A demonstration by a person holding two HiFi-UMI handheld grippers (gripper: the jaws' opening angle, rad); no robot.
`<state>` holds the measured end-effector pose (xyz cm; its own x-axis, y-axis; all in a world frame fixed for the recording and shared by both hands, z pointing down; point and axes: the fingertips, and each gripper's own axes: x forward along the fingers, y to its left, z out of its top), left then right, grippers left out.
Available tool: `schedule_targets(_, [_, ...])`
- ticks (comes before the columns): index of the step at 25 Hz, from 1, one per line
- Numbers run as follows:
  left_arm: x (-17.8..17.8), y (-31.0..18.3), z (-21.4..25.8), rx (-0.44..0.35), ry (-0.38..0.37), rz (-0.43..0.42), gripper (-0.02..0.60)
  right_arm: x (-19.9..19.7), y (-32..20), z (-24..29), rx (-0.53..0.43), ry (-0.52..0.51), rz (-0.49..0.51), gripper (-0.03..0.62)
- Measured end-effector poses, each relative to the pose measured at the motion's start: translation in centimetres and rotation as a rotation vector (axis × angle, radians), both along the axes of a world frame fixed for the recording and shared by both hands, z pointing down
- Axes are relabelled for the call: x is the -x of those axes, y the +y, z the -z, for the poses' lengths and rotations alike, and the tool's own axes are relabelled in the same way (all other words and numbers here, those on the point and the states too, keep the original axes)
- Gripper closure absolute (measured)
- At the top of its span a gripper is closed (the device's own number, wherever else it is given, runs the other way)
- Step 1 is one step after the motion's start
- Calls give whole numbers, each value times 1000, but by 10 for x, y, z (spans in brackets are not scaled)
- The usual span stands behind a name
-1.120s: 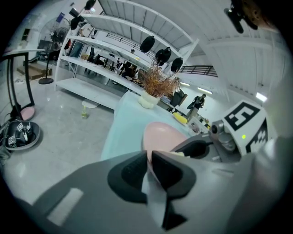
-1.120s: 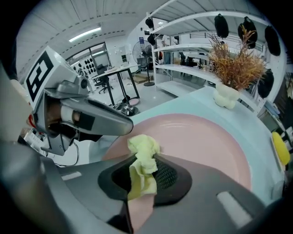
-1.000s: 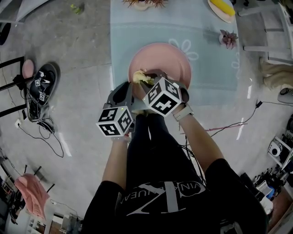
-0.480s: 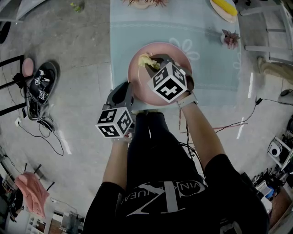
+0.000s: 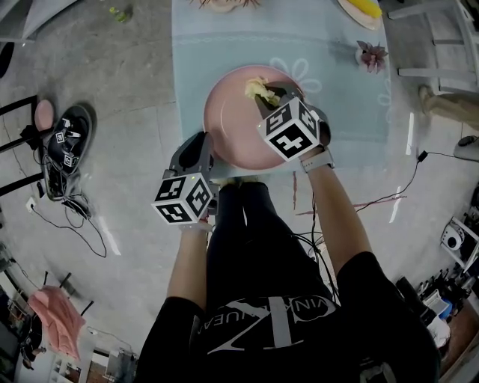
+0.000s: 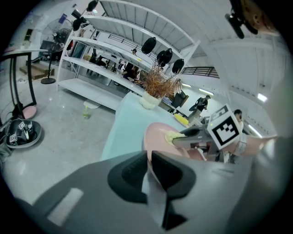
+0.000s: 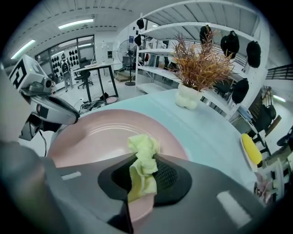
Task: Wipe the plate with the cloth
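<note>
A pink plate [image 5: 236, 123] lies at the near edge of a pale blue table [image 5: 329, 52]. My left gripper [image 5: 200, 153] is shut on the plate's near-left rim [image 6: 153, 137]. A crumpled yellow cloth [image 5: 258, 90] rests on the plate's far right part, and my right gripper [image 5: 271, 96] is shut on it. In the right gripper view the cloth [image 7: 144, 162] bunches between the jaws over the plate [image 7: 96, 137]. The left gripper view shows the right gripper [image 6: 181, 137] and the cloth [image 6: 171, 135] on the plate's far side.
A white pot with dry plants [image 7: 190, 97] stands at the table's far end. A yellow thing on a dish [image 5: 361, 11] and a small pink plant [image 5: 372, 56] sit at the table's far right. Cables [image 5: 75, 209] and black gear [image 5: 63, 146] lie on the floor at left.
My right gripper has carried the cloth across the plate, from its near-left part to the far right. The left gripper has stayed on the rim.
</note>
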<state>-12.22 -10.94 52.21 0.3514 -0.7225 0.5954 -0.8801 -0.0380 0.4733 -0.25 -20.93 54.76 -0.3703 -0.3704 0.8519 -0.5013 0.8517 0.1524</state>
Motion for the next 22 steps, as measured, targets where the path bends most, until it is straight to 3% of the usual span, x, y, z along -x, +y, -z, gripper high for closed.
schedule_targets(14, [-1, 0, -1, 1, 8, -9, 581, -56, 32, -2, 2, 88, -70, 514])
schedule_targets(22, [-2, 1, 0, 8, 26, -9, 581, -61, 74, -2, 57, 119, -47, 514])
